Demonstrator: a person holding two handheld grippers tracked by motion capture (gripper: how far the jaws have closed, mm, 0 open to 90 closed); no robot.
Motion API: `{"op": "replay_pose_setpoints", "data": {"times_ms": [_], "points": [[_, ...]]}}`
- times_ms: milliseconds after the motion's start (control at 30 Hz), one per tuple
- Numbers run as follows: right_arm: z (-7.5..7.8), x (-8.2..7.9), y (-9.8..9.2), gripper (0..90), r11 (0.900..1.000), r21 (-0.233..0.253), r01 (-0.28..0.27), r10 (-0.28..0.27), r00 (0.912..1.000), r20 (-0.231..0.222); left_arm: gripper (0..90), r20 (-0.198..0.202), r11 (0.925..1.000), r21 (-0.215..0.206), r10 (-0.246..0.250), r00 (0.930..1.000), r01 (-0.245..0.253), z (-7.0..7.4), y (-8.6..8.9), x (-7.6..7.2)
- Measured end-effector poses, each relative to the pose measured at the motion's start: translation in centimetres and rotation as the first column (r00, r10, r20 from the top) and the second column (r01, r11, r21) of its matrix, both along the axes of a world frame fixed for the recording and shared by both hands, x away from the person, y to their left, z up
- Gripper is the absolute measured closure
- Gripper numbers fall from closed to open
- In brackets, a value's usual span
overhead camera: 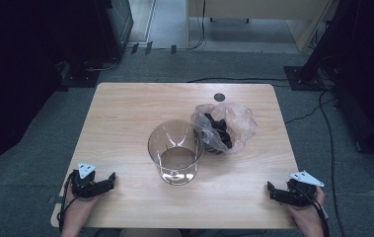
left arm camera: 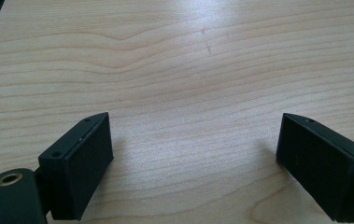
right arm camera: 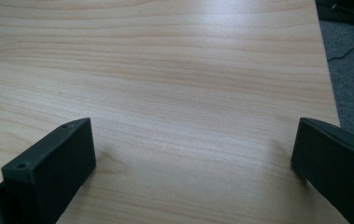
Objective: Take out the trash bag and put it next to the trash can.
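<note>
A clear glass jar (overhead camera: 175, 151) stands upright at the middle of the wooden table (overhead camera: 125, 113), apparently with nothing inside. Touching its right side, a crumpled clear plastic bag (overhead camera: 225, 127) holds several dark pieces. My left gripper (overhead camera: 106, 181) rests at the table's front left corner, held by a hand. Its jaws stand wide apart over bare wood, as my left gripper (left arm camera: 193, 154) shows in its own view. My right gripper (overhead camera: 272, 190) lies at the front right corner. The right gripper (right arm camera: 193, 163) is likewise open with nothing between its jaws.
A small dark round mark (overhead camera: 219, 97) sits near the table's far edge. Grey carpet floor (overhead camera: 36, 158) surrounds the table, with cables (overhead camera: 327, 138) running along the right side. A desk leg and dark equipment stand beyond the far edge.
</note>
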State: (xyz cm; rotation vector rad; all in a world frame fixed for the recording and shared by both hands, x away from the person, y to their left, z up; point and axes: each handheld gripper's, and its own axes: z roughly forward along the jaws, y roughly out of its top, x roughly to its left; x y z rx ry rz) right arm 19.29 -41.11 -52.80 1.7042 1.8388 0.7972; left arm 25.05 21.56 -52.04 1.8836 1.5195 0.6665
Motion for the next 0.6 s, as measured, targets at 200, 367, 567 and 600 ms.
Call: {"op": "replay_pose_setpoints", "data": {"times_ms": [200,367,567,600], "points": [[-0.01,-0.14,-0.26,0.0,1.000,-0.001,-0.003,0.003,1.0000,0.001,10.3,0.000,1.0000,0.001,-0.006,1.0000,0.006,0.00,-0.03,0.01],[-0.01,-0.15,-0.24,0.0,1.000,-0.003,-0.003,0.003,1.0000,0.000,10.3,0.000,1.0000,0.001,-0.006,1.0000,0.006,0.00,-0.03,0.02],[-0.01,-0.15,-0.22,0.0,1.000,-0.003,0.000,0.000,1.0000,-0.001,10.3,0.000,1.0000,0.001,-0.008,1.0000,0.008,0.00,-0.06,0.06],[-0.01,-0.15,-0.23,0.0,1.000,-0.004,0.001,-0.001,1.0000,0.000,10.3,0.000,1.0000,0.001,-0.009,1.0000,0.009,0.00,-0.08,0.08]]}}
